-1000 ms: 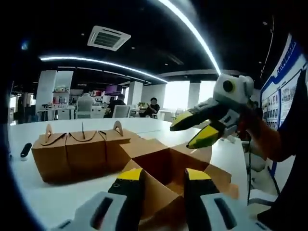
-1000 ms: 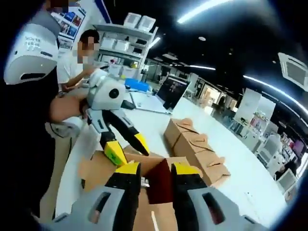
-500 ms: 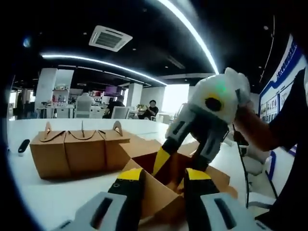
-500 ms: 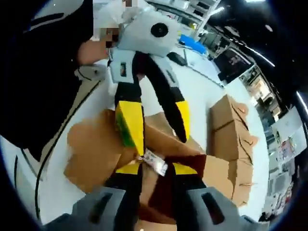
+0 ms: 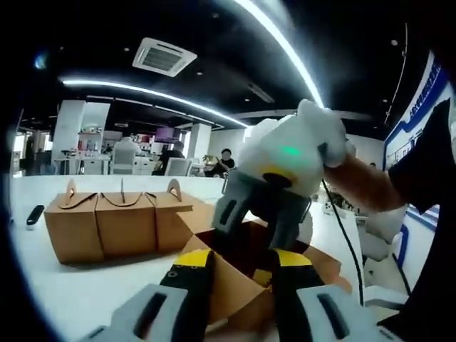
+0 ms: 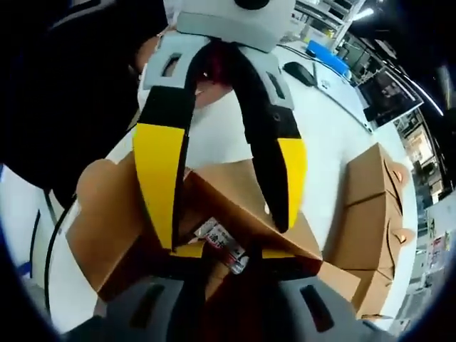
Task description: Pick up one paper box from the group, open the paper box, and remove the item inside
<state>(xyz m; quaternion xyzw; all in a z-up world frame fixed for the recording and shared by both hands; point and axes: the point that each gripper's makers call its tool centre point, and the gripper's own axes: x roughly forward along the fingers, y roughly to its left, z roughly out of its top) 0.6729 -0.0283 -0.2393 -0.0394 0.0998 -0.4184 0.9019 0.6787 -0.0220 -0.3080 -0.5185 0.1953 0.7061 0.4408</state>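
Open paper box (image 6: 235, 192): plain kraft brown, dark reddish-brown in its shadowed interior. Closed boxes (image 5: 114, 224): same brown. Item (image 6: 222, 244) in the box: white label with dark print. Left gripper (image 6: 221, 171): black jaws with yellow pads, light grey body. Right gripper (image 5: 267, 214): white-grey housing, green indicator light. Table (image 5: 78, 288): white.

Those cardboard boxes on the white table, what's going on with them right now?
A person holding a gripper in each hand is working on one opened paper box, its flaps spread out. The left gripper has its jaws on a flap at the near edge. The right gripper is reaching down into the box from above, where a small labelled item lies between its jaws. Whether it is gripped cannot be told. The other closed boxes sit in a row on the table.
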